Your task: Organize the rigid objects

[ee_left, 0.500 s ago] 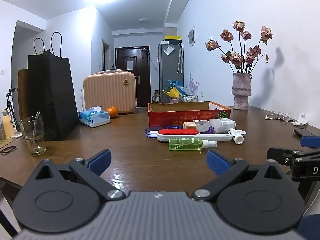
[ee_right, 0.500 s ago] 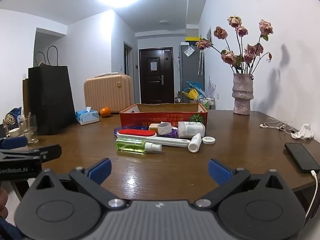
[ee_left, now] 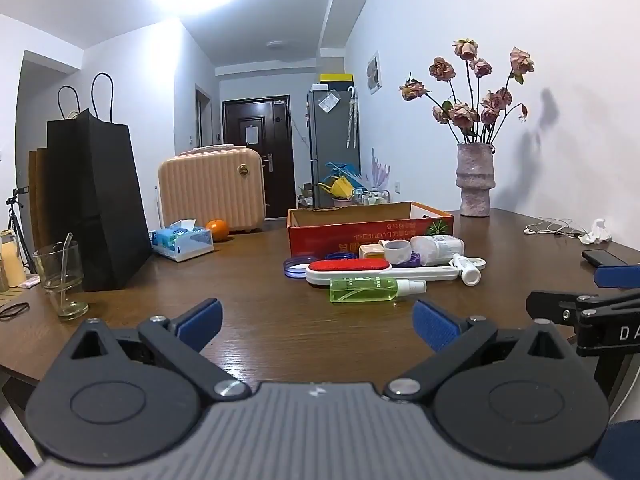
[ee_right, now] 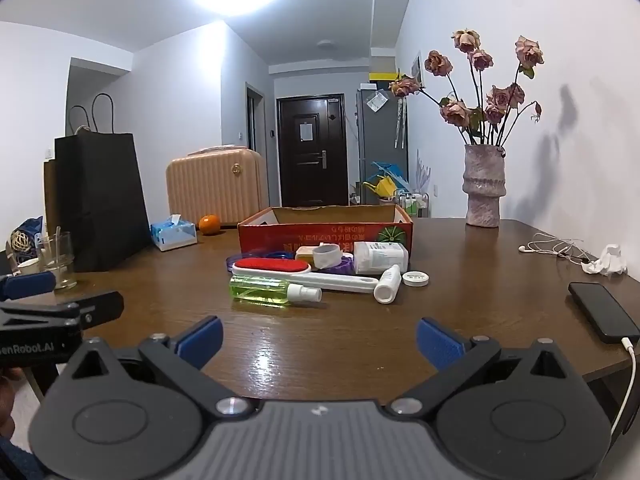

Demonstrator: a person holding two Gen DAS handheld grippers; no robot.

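Since half a second ago almost nothing has moved — we are not yet reaching. Our left gripper [ee_left: 316, 326] and right gripper [ee_right: 318, 334] gape, holding nothing. The green spray bottle [ee_right: 266, 289] lies before the red box [ee_right: 324, 232], long axis crosswise, nozzle pointing right.
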